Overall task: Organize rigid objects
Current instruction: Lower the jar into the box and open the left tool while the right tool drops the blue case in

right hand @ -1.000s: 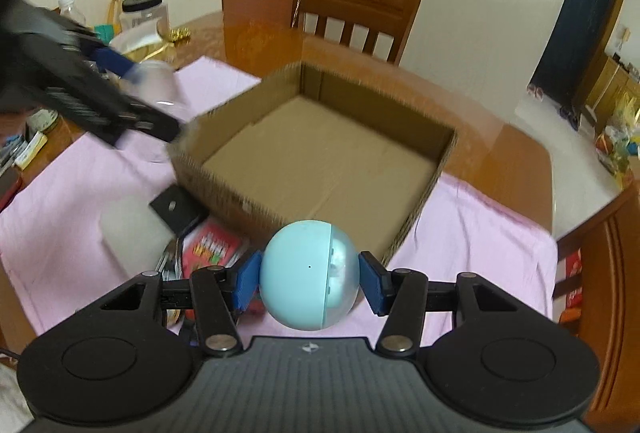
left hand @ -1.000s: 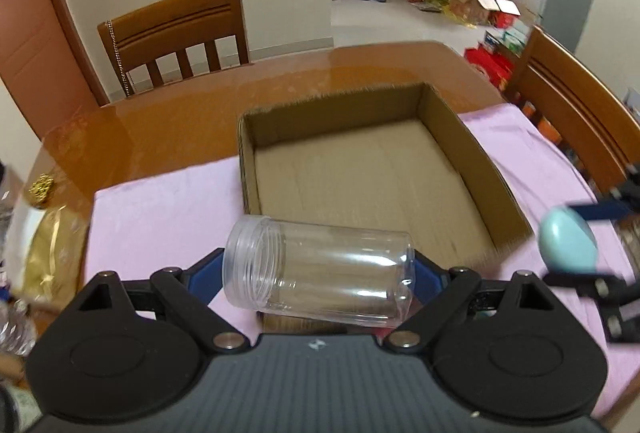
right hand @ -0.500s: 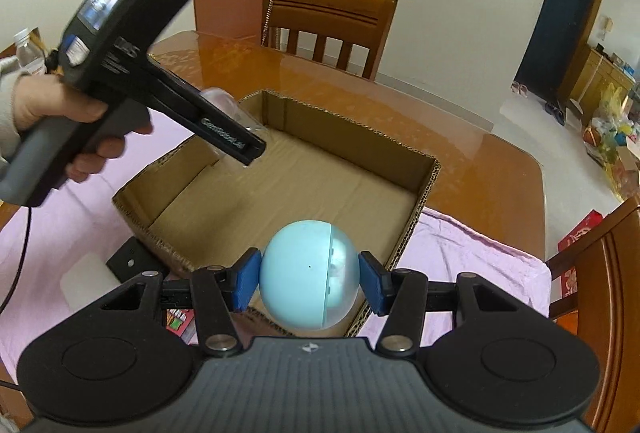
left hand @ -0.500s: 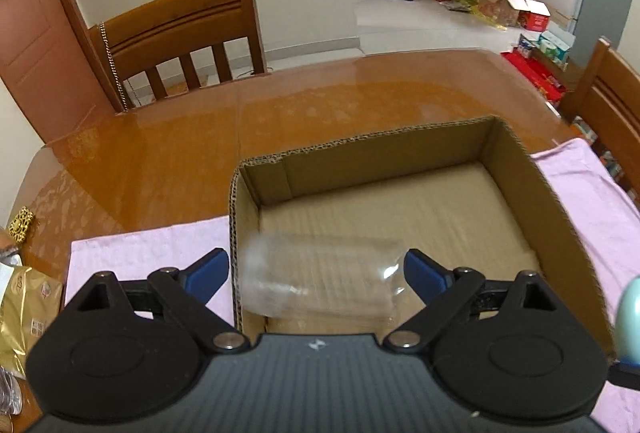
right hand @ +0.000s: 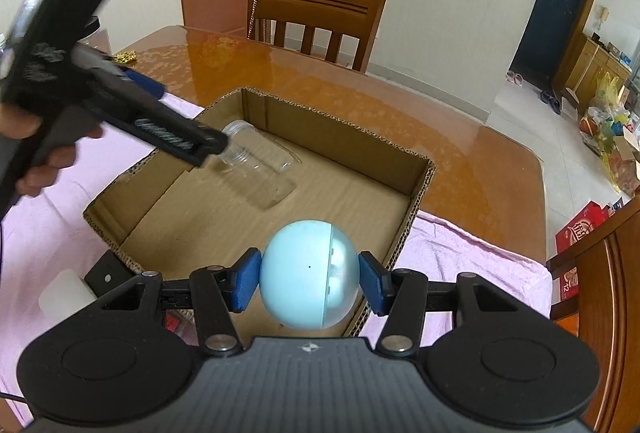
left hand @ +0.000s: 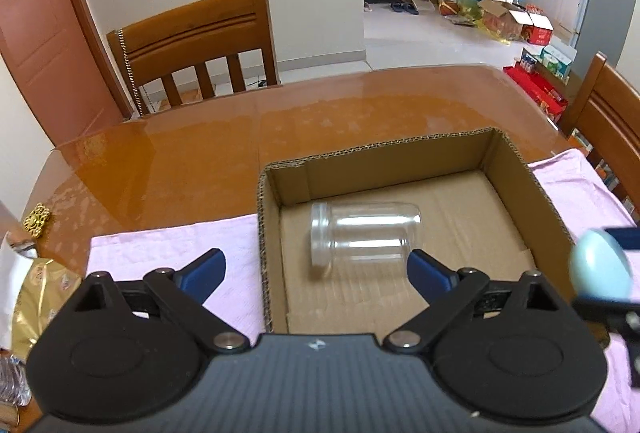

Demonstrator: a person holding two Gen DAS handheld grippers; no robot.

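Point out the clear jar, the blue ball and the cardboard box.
clear jar [left hand: 366, 235], left wrist view, mid-body.
blue ball [right hand: 308, 275], right wrist view, front face.
cardboard box [left hand: 384, 165], left wrist view, far wall.

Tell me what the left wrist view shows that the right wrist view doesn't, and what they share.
Only the left wrist view shows the left claw wide open and empty, plus gold packaging at the table's left edge. Only the right wrist view shows the right claw shut on the blue ball, and the black bracket beside the box. Both show the clear jar lying on its side in the cardboard box on the pink cloth.
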